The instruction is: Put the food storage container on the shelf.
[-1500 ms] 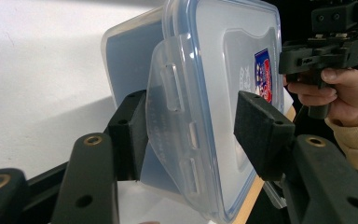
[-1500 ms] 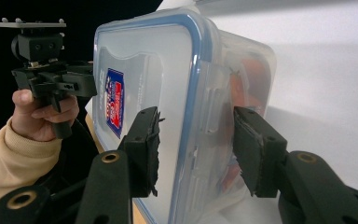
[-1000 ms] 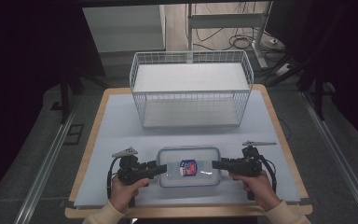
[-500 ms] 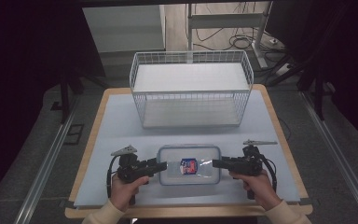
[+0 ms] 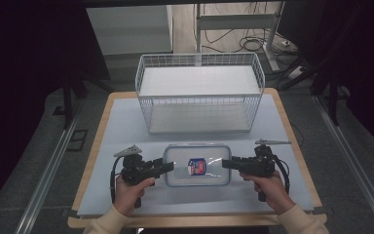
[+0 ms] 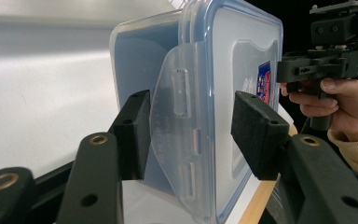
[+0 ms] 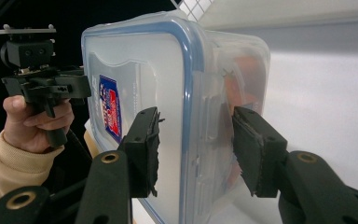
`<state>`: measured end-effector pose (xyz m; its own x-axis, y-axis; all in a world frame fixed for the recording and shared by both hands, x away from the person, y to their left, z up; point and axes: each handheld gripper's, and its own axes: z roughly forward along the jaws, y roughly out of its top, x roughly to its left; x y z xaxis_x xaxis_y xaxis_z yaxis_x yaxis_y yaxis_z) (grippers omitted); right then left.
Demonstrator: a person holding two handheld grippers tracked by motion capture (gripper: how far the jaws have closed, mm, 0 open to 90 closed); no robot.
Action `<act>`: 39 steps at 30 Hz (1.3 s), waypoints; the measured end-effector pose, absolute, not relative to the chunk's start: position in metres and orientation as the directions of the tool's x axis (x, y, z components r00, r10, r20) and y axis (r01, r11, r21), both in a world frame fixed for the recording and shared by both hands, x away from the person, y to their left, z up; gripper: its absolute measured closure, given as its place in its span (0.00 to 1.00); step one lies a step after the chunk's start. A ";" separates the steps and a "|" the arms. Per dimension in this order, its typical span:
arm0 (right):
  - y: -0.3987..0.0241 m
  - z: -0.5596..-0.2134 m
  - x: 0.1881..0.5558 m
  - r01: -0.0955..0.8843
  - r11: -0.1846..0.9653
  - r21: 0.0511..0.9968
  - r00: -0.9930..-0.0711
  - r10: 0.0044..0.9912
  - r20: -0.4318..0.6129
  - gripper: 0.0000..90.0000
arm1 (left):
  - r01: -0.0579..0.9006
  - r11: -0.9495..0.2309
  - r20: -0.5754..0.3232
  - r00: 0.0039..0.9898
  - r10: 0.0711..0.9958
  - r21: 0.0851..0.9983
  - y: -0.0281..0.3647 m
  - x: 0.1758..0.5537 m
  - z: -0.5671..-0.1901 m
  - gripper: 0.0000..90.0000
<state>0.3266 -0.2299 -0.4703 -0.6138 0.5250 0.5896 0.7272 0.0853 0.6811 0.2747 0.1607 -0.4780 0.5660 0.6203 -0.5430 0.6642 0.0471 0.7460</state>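
I see a clear plastic lidded container (image 5: 197, 165) lying flat near the table's front edge, likely light, stiff and slick, my right gripper (image 7: 193, 140) clamped on its end latch, my left gripper (image 6: 191, 133) straddling the opposite latch, jaws apart.

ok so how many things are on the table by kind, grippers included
clear plastic lidded container with blue seal: 1
white wire basket: 1
black two-jaw grippers, left and right: 2
total: 4
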 end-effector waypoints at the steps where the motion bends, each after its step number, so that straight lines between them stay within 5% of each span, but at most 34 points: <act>1: -0.230 -0.468 0.328 0.723 0.083 0.685 -0.616 0.525 0.587 0.59 | 0.662 0.048 -0.542 0.567 0.620 0.748 0.161 0.276 -0.476 0.54; 39: -0.231 -0.355 0.370 0.567 0.054 0.822 -0.711 0.536 0.455 0.59 | 0.518 0.049 -0.436 0.663 0.608 0.854 0.160 0.331 -0.365 0.54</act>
<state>0.3696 -0.2310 -0.3548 -0.7110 0.5363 0.4549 0.5665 0.0537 0.8223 0.3306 0.1601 -0.3654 0.6628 0.6084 -0.4365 0.5175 0.0491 0.8543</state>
